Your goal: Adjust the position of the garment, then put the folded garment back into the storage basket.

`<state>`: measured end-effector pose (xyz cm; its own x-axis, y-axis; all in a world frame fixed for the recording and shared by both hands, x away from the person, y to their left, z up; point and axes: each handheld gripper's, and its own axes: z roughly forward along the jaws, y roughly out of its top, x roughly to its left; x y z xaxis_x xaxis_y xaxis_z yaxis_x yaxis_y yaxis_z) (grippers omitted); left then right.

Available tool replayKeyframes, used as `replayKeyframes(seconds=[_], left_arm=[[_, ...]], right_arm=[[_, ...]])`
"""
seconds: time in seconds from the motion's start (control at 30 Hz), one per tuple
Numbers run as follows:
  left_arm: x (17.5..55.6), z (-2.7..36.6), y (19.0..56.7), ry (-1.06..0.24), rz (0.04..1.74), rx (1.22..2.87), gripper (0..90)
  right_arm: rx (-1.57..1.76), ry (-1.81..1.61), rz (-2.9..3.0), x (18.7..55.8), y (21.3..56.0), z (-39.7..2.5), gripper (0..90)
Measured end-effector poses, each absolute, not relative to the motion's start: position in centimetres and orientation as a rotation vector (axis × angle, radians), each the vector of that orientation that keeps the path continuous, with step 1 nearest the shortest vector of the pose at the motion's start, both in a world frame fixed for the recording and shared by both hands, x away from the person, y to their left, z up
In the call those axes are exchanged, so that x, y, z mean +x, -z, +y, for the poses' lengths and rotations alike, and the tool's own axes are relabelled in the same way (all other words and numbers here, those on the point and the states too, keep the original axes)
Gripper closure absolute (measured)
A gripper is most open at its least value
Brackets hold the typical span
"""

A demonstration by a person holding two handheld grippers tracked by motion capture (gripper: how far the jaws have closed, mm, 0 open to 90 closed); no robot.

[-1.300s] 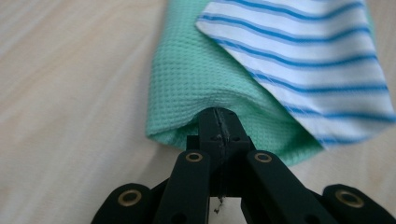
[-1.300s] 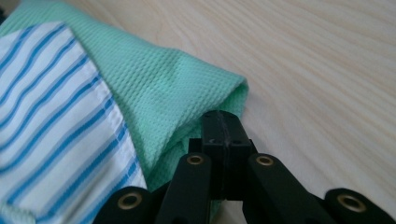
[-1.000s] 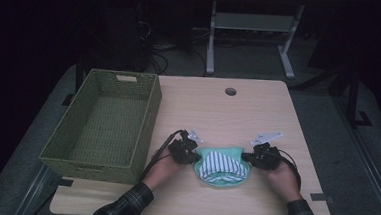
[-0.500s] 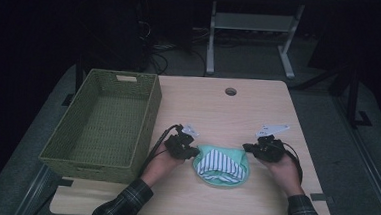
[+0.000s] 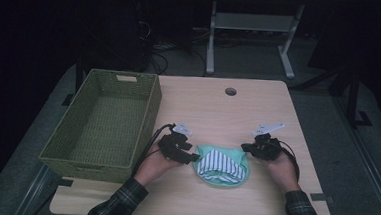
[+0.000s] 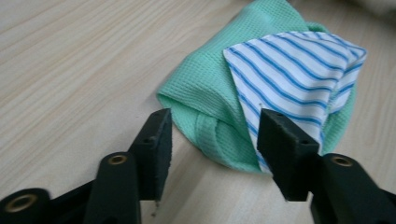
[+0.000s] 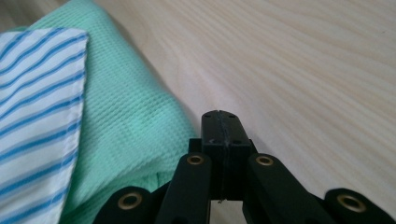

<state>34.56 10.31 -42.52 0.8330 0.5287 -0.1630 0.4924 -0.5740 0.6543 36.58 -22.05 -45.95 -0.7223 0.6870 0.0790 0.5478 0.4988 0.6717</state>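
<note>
We see left hand-held gripper point(image 6: 212, 135) wide at folded cloth point(image 6: 261, 79) edge; right hand-held gripper point(image 7: 223, 128) closed empty beside cloth on tabletop point(image 5: 218, 109).

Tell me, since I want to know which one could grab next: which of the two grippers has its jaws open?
The left gripper: its jaws stand apart, straddling the edge of the green cloth. The right gripper has its jaws pressed together beside it.
</note>
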Motion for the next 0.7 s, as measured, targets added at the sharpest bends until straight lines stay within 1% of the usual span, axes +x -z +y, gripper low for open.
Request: replayKeyframes(seconds=[0.1, 0.13, 0.27, 0.5, 0.7], left_arm=[[34.4, 10.5, 42.4, -0.061, 0.721, 2.300, 34.6], [34.2, 10.4, 42.4, -0.057, 0.733, 2.284, 33.2], [33.9, 10.3, 42.4, -0.057, 0.707, 2.305, 27.4], [33.3, 10.4, 42.2, -0.070, 0.660, 2.334, 22.6], [33.0, 10.6, 42.2, -0.083, 0.652, 2.345, 20.1]], right_arm=[[1.047, -1.030, 2.559, 36.1, 46.0, -22.3, 89.7], [1.054, -1.035, 2.562, 35.9, 46.0, -22.4, 89.7], [1.033, -1.029, 2.583, 35.1, 45.9, -22.5, 89.6], [1.008, -1.040, 2.613, 33.5, 46.0, -22.4, 89.7], [0.985, -1.069, 2.646, 31.5, 46.1, -21.9, 89.7]])
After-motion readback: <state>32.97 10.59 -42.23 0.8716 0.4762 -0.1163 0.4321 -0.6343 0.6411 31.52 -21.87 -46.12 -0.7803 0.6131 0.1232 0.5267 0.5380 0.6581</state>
